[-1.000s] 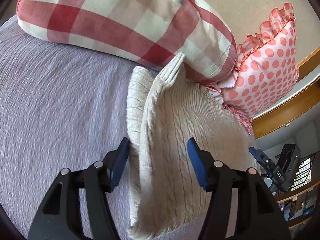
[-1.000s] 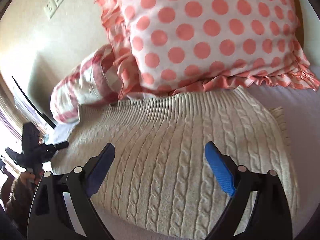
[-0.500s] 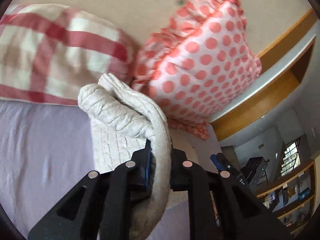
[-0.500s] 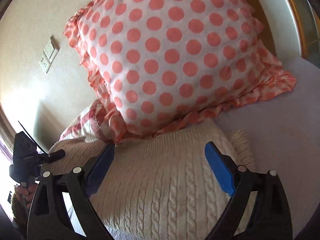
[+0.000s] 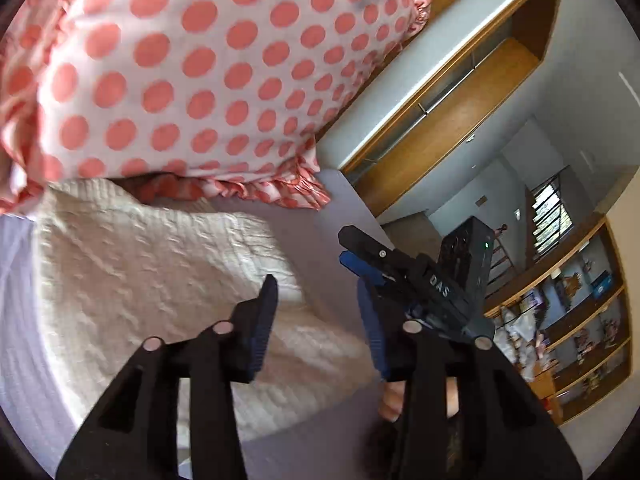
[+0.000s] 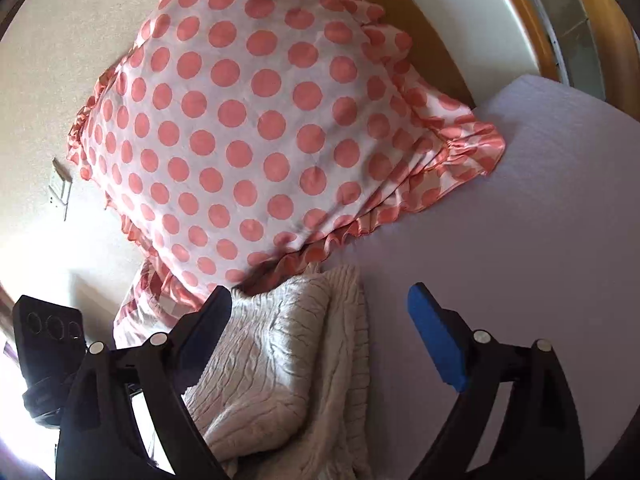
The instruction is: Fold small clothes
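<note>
1. Sweater (image 5: 152, 280), cream cable knit, lies folded on the lilac bedsheet (image 5: 308, 232), filling the left and centre of the left wrist view; in the right wrist view it sits in the lower centre of the frame (image 6: 288, 360).
2. Its far edge touches the frill of the pink polka-dot pillow (image 5: 192, 64), which takes up the upper left of the frame.
3. Left gripper (image 5: 316, 320) has its fingers spread wide with nothing between them, above the sweater's right edge.
4. Right gripper (image 6: 320, 320) is also spread wide and holds nothing; its left finger overlaps the sweater in the frame.
5. Wooden shelves (image 5: 580, 320) show at the right of the left wrist view.
</note>
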`<state>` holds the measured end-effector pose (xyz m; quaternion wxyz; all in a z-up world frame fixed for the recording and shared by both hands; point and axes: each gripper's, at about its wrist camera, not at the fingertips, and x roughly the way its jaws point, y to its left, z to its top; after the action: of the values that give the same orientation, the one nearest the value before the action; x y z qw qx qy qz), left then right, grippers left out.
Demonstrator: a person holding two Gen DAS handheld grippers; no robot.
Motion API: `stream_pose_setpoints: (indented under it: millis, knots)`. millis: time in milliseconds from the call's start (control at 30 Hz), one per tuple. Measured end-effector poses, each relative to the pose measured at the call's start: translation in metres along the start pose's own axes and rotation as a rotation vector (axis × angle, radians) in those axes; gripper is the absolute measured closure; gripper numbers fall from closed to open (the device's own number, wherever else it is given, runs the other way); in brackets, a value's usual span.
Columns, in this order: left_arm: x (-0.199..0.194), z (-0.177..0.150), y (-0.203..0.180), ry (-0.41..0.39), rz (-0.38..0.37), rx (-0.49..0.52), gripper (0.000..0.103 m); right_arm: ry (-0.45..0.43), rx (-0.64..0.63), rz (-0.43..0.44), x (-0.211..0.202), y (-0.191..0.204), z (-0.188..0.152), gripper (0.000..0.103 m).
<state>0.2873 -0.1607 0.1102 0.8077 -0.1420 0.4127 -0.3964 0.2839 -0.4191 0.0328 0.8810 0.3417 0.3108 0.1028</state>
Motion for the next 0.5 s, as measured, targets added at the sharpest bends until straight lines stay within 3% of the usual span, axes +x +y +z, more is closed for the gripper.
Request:
stream_pose_setpoints:
  millis: [167, 200, 267, 367, 400, 433, 500]
  knots:
    - [-0.025, -0.044, 0.019, 0.046, 0.214, 0.116, 0.058, 0.127, -0.116, -0.058, 0.032, 0.020, -0.014, 0.030]
    - [-0.022, -0.053, 0.022, 0.063, 0.237, 0.131, 0.059, 0.152, -0.138, -0.079, 0.038, 0.023, -0.018, 0.038]
    - [-0.025, -0.069, 0.024, 0.052, 0.253, 0.166, 0.059, 0.159, -0.187, -0.132, 0.045, 0.029, -0.023, 0.048]
    - [-0.026, -0.079, 0.016, 0.006, 0.268, 0.240, 0.051, 0.140, -0.236, -0.159, 0.047, 0.036, -0.026, 0.051]
    - [-0.025, -0.083, 0.014, 0.009, 0.263, 0.256, 0.047, 0.142, -0.254, -0.146, 0.048, 0.039, -0.027, 0.061]
    - [-0.021, -0.085, 0.014, 0.019, 0.270, 0.266, 0.046, 0.136, -0.288, -0.153, 0.050, 0.043, -0.029, 0.079]
    - [-0.011, -0.089, 0.013, 0.046, 0.279, 0.284, 0.044, 0.092, -0.336, -0.220, 0.052, 0.051, -0.029, 0.086]
